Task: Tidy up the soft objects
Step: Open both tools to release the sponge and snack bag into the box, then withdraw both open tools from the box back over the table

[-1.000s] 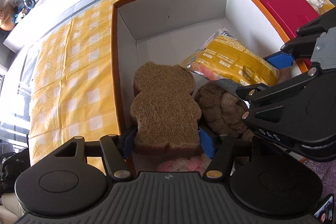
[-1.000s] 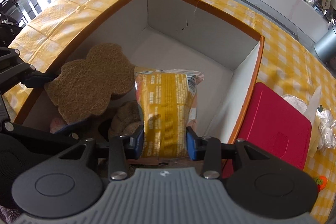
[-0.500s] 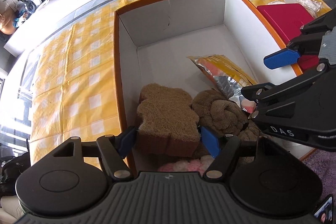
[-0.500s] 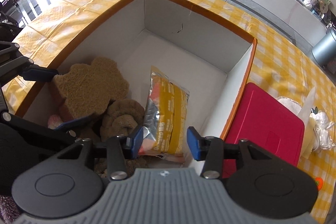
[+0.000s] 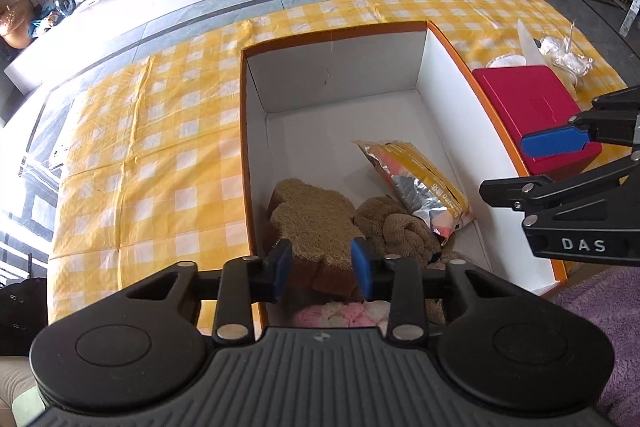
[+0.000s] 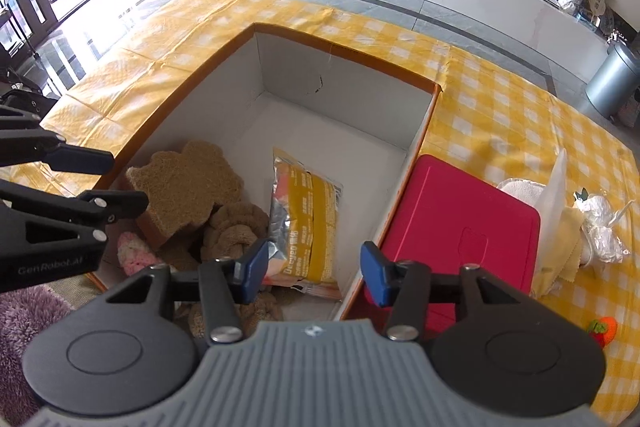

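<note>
An orange-rimmed white box (image 5: 256,131) (image 6: 352,59) holds a brown bear-shaped fibre pad (image 5: 314,219) (image 6: 184,187), a brown knitted toy (image 5: 394,227) (image 6: 236,227), a yellow snack packet (image 5: 420,179) (image 6: 306,219) and a pink-white soft piece (image 5: 340,313) (image 6: 134,253). My left gripper (image 5: 320,263) is open and empty above the pad at the box's near end. My right gripper (image 6: 312,269) is open and empty above the packet's near end and the box's right wall.
A red lid (image 5: 528,107) (image 6: 460,227) lies right of the box on the yellow checked cloth (image 5: 152,147) (image 6: 500,115). White cloth and crumpled plastic (image 6: 600,223) lie beyond it. A small orange toy (image 6: 604,331) sits at right. A purple rug (image 5: 592,299) is near.
Both grippers let go and pulled back and up. The fibre pad now rests in the box, leaning on the other things, and the packet lies on the box floor.
</note>
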A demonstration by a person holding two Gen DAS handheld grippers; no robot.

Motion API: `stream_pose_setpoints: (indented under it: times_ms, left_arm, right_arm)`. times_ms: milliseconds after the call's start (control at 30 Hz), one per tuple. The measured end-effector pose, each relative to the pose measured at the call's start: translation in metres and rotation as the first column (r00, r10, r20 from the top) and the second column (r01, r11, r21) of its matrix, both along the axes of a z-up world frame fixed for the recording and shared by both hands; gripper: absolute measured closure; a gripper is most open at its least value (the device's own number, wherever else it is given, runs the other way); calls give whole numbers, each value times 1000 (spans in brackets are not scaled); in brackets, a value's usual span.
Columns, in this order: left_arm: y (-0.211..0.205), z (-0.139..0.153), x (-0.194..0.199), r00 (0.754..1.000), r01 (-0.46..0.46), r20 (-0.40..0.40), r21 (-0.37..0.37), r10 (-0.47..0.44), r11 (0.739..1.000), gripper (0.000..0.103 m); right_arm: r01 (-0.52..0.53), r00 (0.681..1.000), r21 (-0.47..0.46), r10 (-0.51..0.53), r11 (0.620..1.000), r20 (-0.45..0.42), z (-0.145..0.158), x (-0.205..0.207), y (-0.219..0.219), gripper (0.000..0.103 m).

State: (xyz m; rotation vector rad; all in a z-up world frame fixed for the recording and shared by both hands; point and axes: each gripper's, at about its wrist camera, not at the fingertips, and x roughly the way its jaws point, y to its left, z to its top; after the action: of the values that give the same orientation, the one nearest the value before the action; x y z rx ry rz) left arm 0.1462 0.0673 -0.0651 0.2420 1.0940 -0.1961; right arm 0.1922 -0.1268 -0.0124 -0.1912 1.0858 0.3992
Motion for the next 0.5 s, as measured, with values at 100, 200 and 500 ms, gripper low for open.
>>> stream_pose_setpoints:
  times_ms: [100, 200, 500]
  left_arm:
    - [-5, -14, 2, 1000, 5, -29, 17, -5, 1000, 78]
    - [-3, -35, 10, 997, -30, -74, 16, 31, 999, 83]
    - [-6, -62, 25, 992, -72, -100, 55, 78, 996, 89]
  right_arm:
    - [4, 1000, 9, -4, 1000, 11, 2, -7, -4, 52]
    - [5, 1000, 10, -5, 1000, 20, 1, -14, -8, 52]
    - [25, 1000, 17, -25, 1000, 12, -1, -17, -22, 52]
